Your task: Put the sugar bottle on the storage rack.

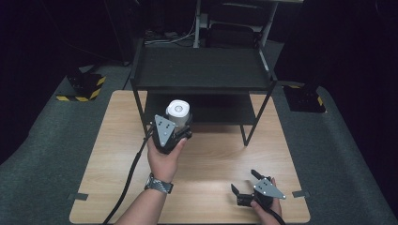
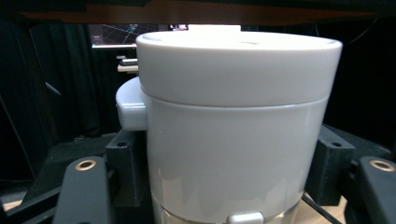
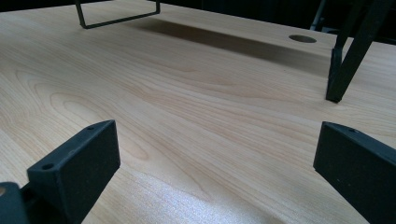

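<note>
At the front edge of a black two-tier shelf point(image 1: 202, 75), the left gripper point(image 1: 170, 131) holds a white lidded canister point(image 1: 179, 111) upright above the wooden table point(image 1: 220, 159), jaws clamped on its lower body; rigid, smooth plastic (likely slippery, probably light), best gripped below the lid seam; the right gripper point(image 1: 245, 183) rests with jaws apart.

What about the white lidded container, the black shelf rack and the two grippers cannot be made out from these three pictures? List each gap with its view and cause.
- White lidded container: its base is cut off by the bottom edge of the left gripper view; in the high view the left gripper covers its lower body.
- Container contents: hidden by the lid.
- Black shelf rack: its lower shelf is too dark in the high view to tell what it holds.
- Right gripper: its body lies outside the right gripper view.
</note>
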`<state>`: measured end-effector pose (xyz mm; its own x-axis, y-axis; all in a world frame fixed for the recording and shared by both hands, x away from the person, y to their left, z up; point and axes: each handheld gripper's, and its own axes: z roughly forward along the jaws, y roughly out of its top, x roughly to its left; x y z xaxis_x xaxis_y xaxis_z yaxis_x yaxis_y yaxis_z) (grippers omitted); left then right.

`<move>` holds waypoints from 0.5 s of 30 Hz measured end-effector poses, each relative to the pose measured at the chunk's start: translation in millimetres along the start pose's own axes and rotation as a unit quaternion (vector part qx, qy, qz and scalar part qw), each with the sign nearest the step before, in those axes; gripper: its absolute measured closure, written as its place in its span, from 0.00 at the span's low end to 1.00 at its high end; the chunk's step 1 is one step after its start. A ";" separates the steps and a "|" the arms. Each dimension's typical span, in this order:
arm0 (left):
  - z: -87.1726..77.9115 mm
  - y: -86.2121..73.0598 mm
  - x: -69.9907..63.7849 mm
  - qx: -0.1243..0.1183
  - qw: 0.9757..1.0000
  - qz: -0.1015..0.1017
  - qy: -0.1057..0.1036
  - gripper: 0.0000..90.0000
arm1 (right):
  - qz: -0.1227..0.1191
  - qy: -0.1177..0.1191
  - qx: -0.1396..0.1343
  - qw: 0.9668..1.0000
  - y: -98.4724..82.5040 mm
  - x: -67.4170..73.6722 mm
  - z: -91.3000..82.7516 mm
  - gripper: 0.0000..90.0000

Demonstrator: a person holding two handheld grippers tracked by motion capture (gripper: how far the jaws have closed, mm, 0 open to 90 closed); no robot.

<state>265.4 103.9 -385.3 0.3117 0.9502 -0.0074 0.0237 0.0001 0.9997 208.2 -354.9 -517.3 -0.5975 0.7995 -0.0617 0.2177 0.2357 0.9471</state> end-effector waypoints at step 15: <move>34.3 -1.4 4.0 -0.003 1.000 0.008 0.019 0.34 | 0.000 0.001 -0.002 1.000 -0.9 -0.5 -0.4 0.00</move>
<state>299.2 97.0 -387.5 0.2753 0.9613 0.0090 0.0132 -0.0132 0.9998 207.9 -355.8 -518.0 -0.5992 0.7983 -0.0601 0.2147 0.2326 0.9486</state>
